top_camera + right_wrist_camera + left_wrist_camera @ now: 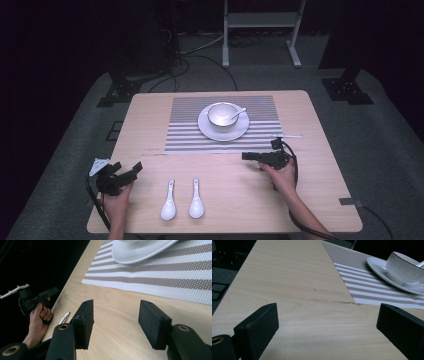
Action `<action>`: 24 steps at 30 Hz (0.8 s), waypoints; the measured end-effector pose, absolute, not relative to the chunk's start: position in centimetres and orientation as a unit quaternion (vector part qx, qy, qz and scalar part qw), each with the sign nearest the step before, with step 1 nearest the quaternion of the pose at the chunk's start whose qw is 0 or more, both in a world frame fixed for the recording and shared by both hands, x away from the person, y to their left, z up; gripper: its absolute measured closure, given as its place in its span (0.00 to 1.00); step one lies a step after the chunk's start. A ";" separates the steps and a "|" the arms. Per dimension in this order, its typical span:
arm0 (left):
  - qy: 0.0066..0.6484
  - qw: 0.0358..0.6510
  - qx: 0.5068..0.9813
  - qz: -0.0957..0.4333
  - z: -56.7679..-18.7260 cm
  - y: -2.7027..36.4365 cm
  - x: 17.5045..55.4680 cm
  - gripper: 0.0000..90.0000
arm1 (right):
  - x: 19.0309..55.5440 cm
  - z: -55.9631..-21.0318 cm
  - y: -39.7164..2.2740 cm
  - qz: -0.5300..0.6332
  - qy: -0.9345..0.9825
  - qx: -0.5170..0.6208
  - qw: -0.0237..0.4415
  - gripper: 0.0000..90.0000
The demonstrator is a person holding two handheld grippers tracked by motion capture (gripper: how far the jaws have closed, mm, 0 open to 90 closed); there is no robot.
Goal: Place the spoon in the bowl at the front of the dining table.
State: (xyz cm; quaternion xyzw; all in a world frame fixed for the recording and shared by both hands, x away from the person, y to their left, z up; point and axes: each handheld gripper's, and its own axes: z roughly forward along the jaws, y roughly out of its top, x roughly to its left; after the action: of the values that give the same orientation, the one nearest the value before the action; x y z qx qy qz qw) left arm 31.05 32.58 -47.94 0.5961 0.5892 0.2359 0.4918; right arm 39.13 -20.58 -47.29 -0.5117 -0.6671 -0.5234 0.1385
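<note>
A white bowl [223,115] with a spoon [239,113] in it stands on a white plate [223,133], on a striped placemat [190,135] at the table's far middle. Two white spoons [168,202] [196,200] lie side by side near the front edge. My left gripper [127,168] is at the front left, open and holding nothing; its own view looks between its jaws [328,315] over bare wood toward the bowl [404,267]. My right gripper [248,156] hovers just in front of the mat, also open [117,312], pointing left toward the left gripper [37,298].
A thin white stick-like object [290,135] lies at the mat's right edge. The wooden table [320,200] has bare room at its right and left sides. Behind it stand a metal frame [260,30] and dark stand bases [120,87] [347,85] on grey floor.
</note>
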 end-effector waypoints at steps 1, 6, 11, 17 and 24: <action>0.589 0.492 0.596 0.236 -47.9 32.6 31.0 0.03 | 39.0 -47.3 -20.5 -0.522 -0.668 -0.511 0.140 0.50; 0.589 0.493 0.595 0.235 -47.9 32.6 31.0 0.03 | 38.6 -47.3 -20.4 -0.520 -0.672 -0.508 0.144 0.49; 0.590 0.493 0.595 0.235 -47.9 32.6 31.0 0.03 | 38.1 -47.6 -20.3 -0.516 -0.675 -0.506 0.148 0.49; 0.590 0.493 0.595 0.236 -47.9 32.6 31.0 0.03 | 37.6 -47.9 -20.2 -0.517 -0.675 -0.504 0.152 0.49; 0.590 0.493 0.595 0.236 -47.9 32.6 31.0 0.03 | 37.1 -48.0 -20.1 -0.519 -0.676 -0.499 0.155 0.49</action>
State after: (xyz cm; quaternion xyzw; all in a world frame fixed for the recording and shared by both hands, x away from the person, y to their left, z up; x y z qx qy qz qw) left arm 31.02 32.59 -47.94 0.5947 0.5896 0.2357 0.4931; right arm 37.05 -20.08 -47.99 -0.4990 -0.6764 -0.5191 0.1550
